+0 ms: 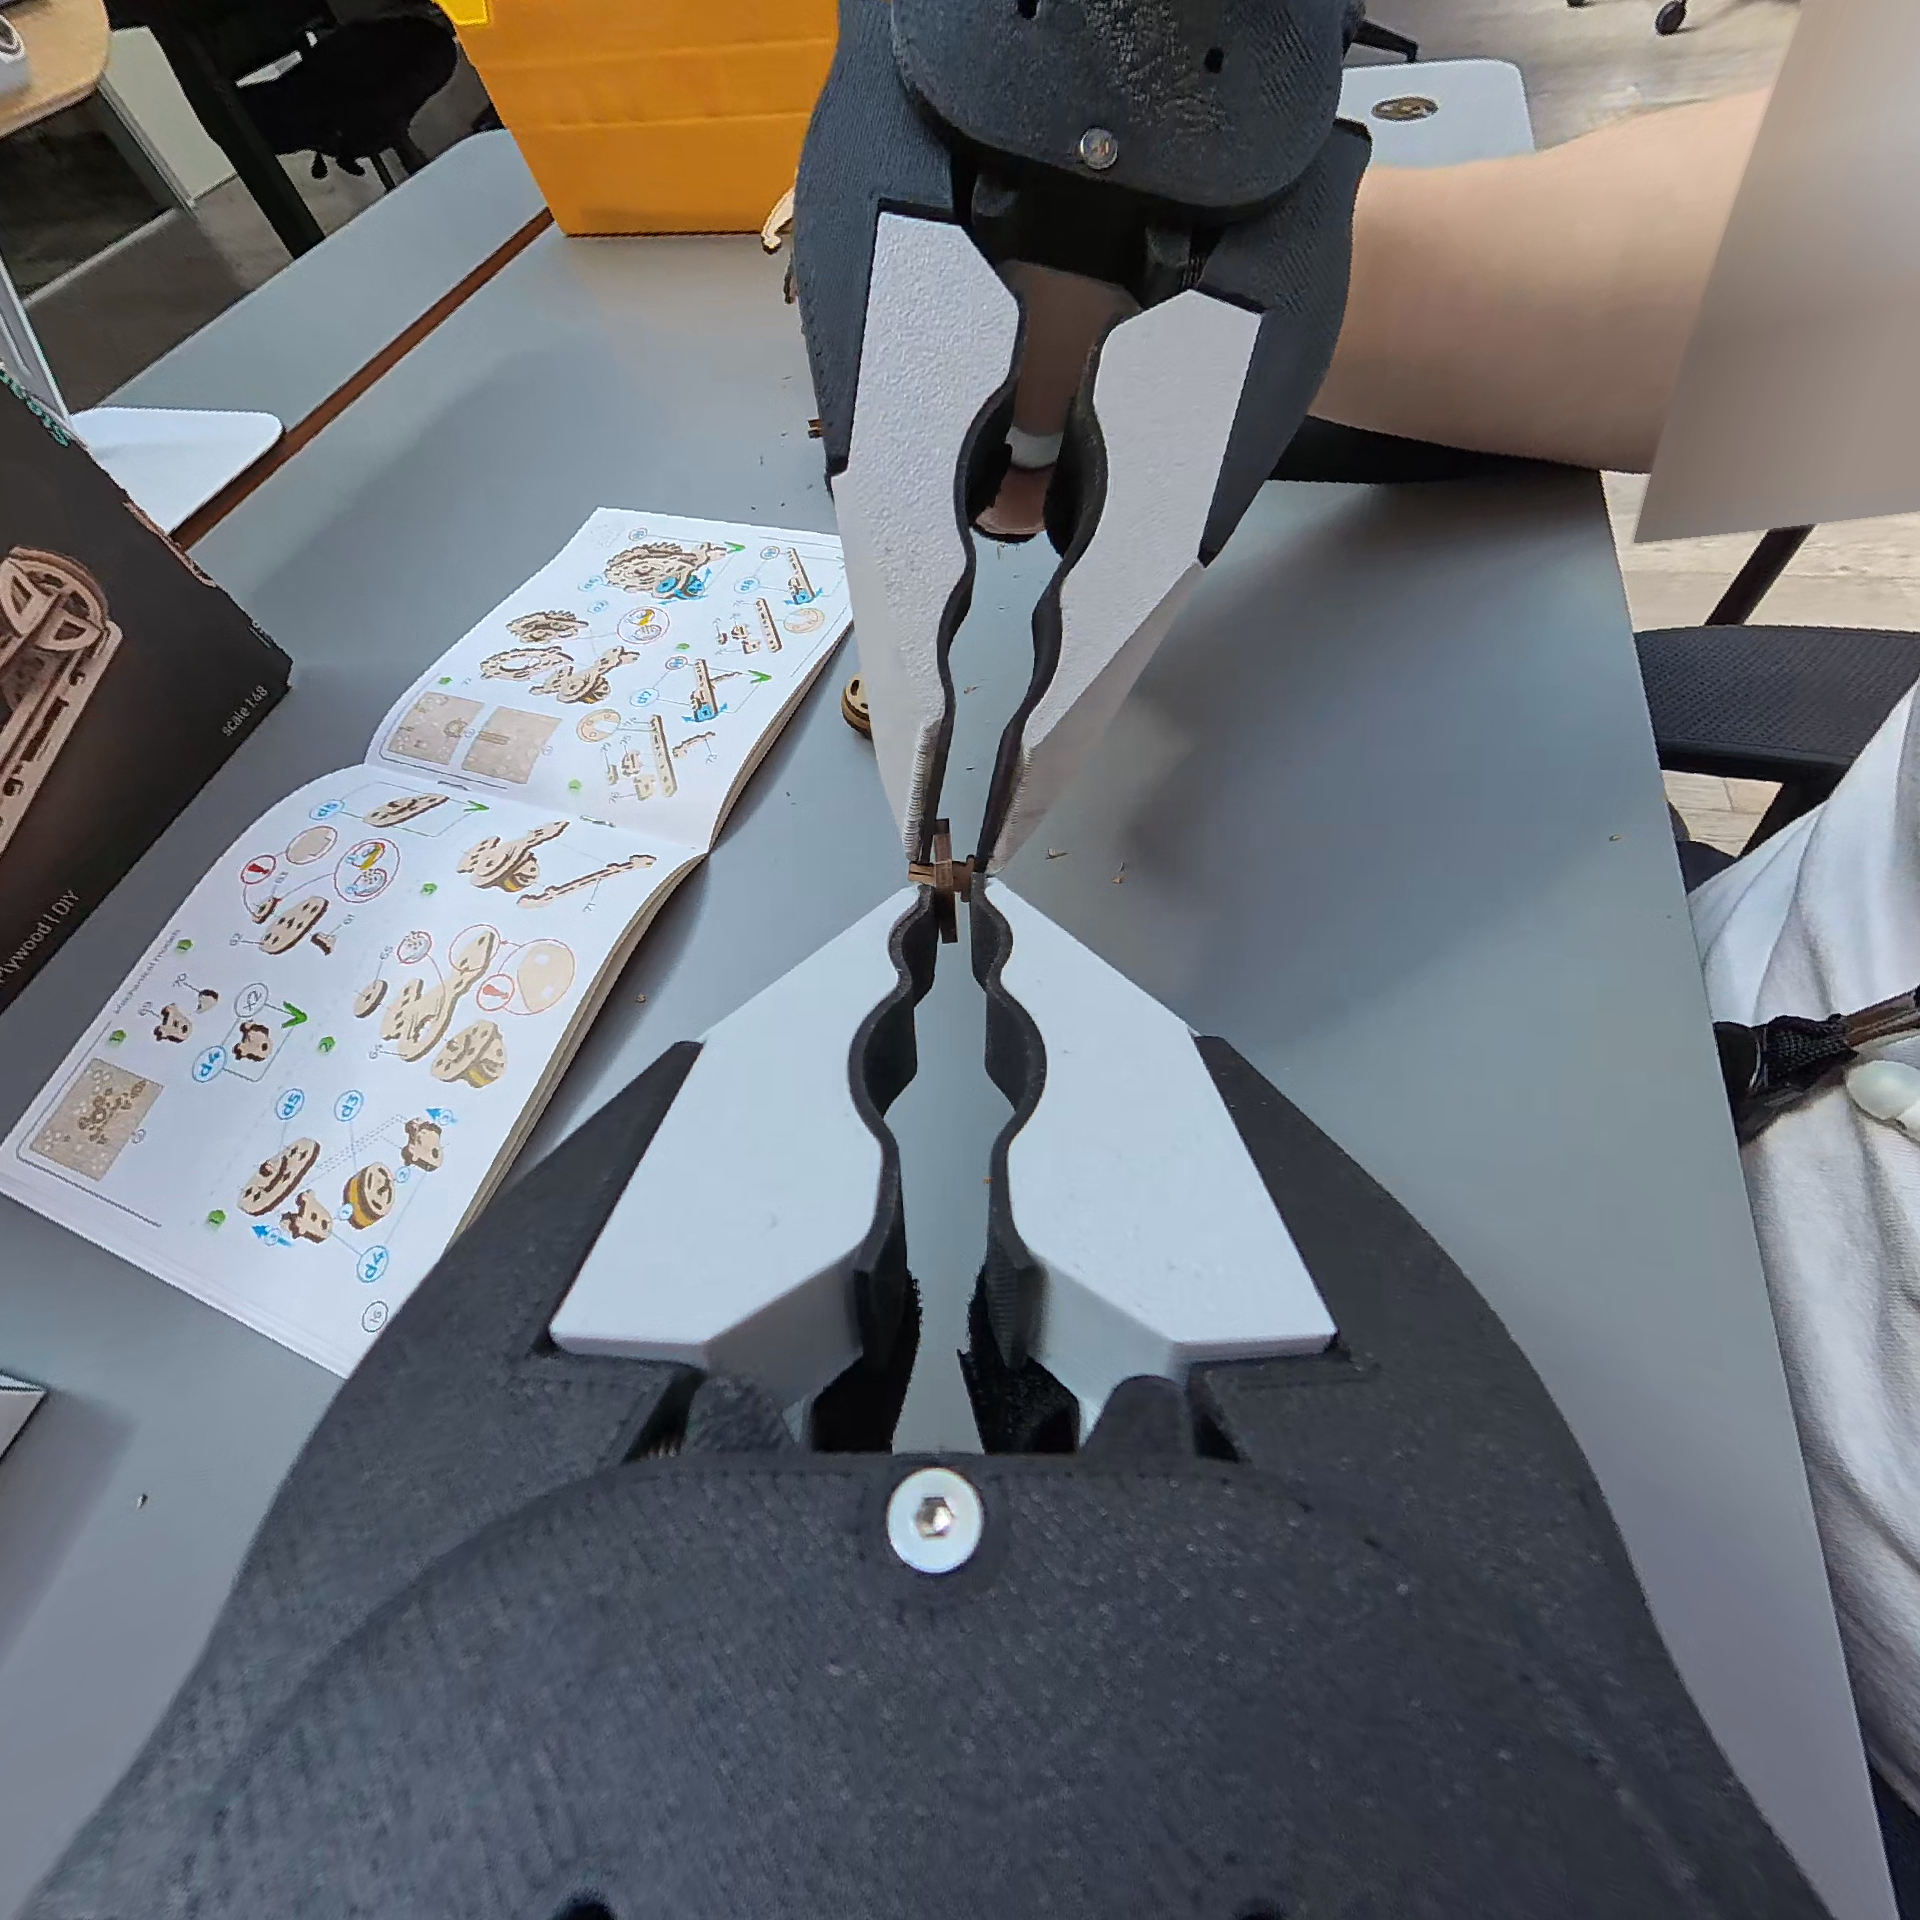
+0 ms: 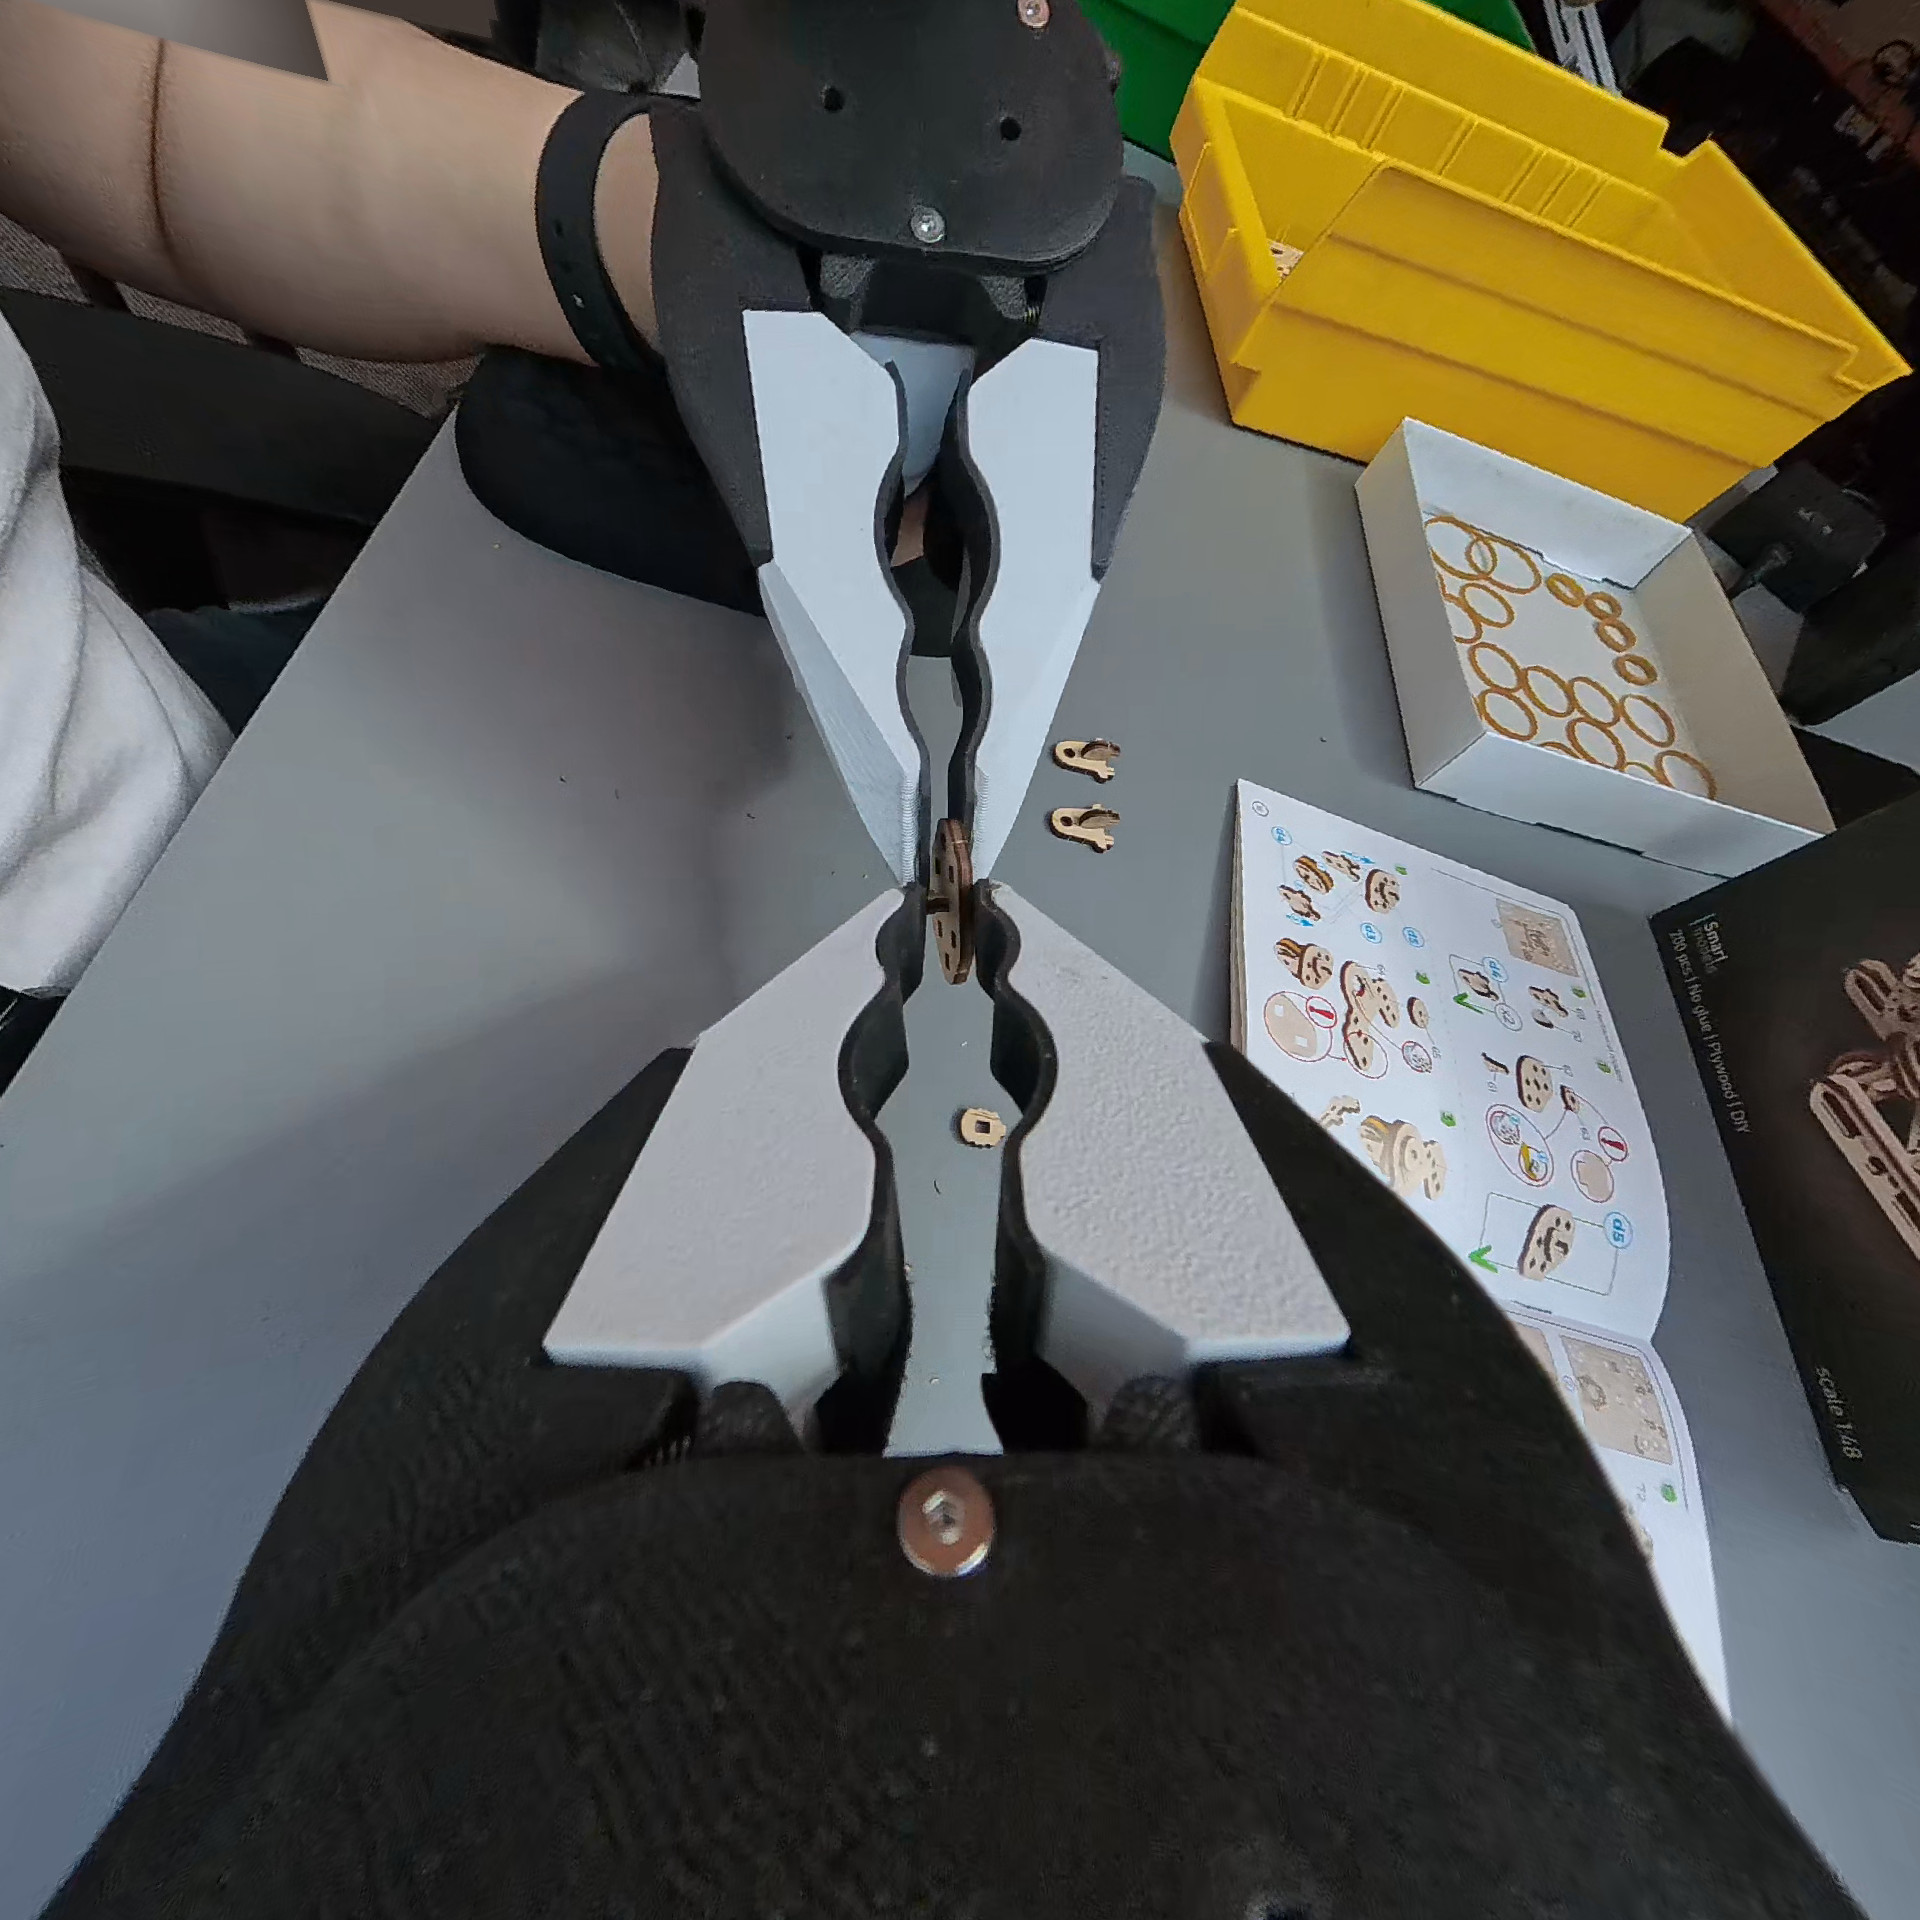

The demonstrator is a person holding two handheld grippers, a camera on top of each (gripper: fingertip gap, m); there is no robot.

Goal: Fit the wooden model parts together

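The left tool (image 1: 943, 902) and right tool (image 2: 948, 902) meet tip to tip above the worktop (image 2: 520, 831), each pinching part of the disc (image 2: 950, 914) and peg (image 1: 940, 871). Joining looks under way; next, press straight together.

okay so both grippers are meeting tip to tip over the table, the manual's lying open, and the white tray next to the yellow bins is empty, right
Not quite: the white tray is not empty. The right wrist view shows it holding many tan rings. The rest stands: both grippers meet tip to tip, the manual lies open, and the yellow bins sit beside the tray.
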